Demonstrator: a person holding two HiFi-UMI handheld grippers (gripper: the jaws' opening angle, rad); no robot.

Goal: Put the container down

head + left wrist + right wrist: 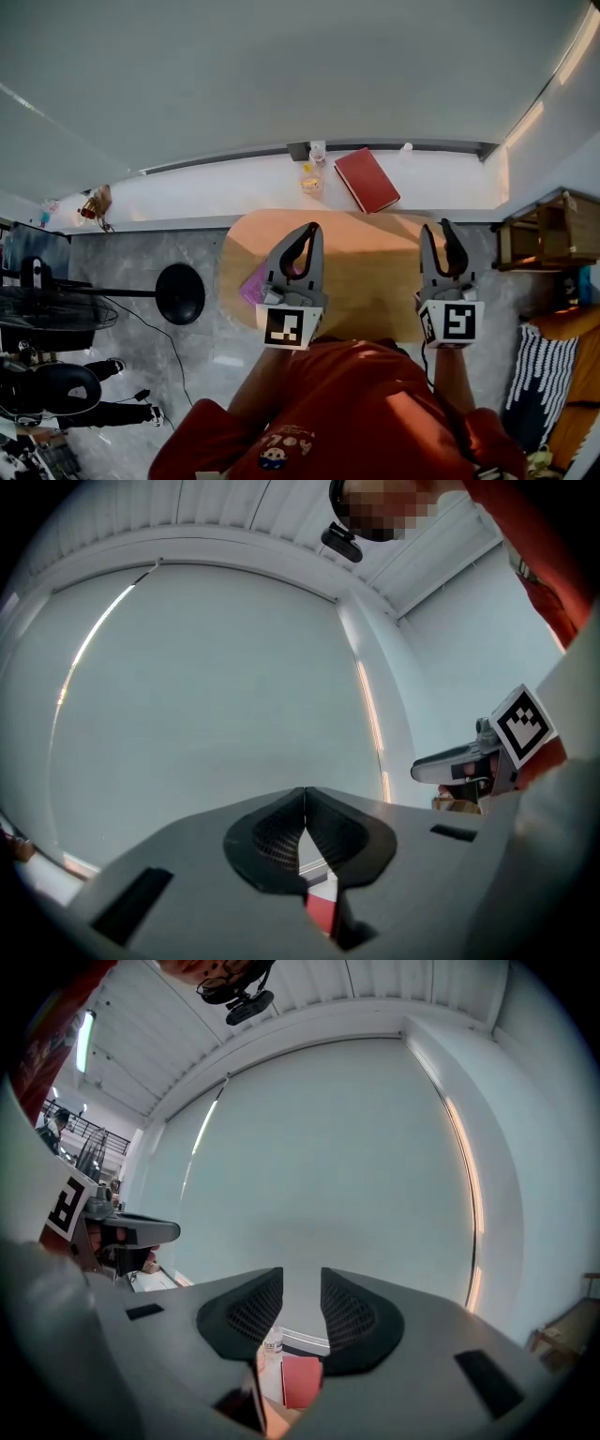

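Both grippers hang over a light wooden table [375,272], pointing up and away toward a grey wall. My left gripper [310,232] [304,794] has its jaw tips touching and holds nothing. My right gripper [438,230] [301,1283] stands with a gap between its jaws, and nothing is in that gap. A small yellowish clear container [310,178] sits on the white ledge [216,197] beyond the table, with a small bottle [318,150] [272,1344] behind it. Neither gripper touches them.
A red book [367,179] [300,1380] [322,913] lies on the ledge, right of the container. A pink item [251,284] lies on the table's left edge beside the left gripper. A black round stand base [180,293] is on the floor at left, a wooden shelf [548,230] at right.
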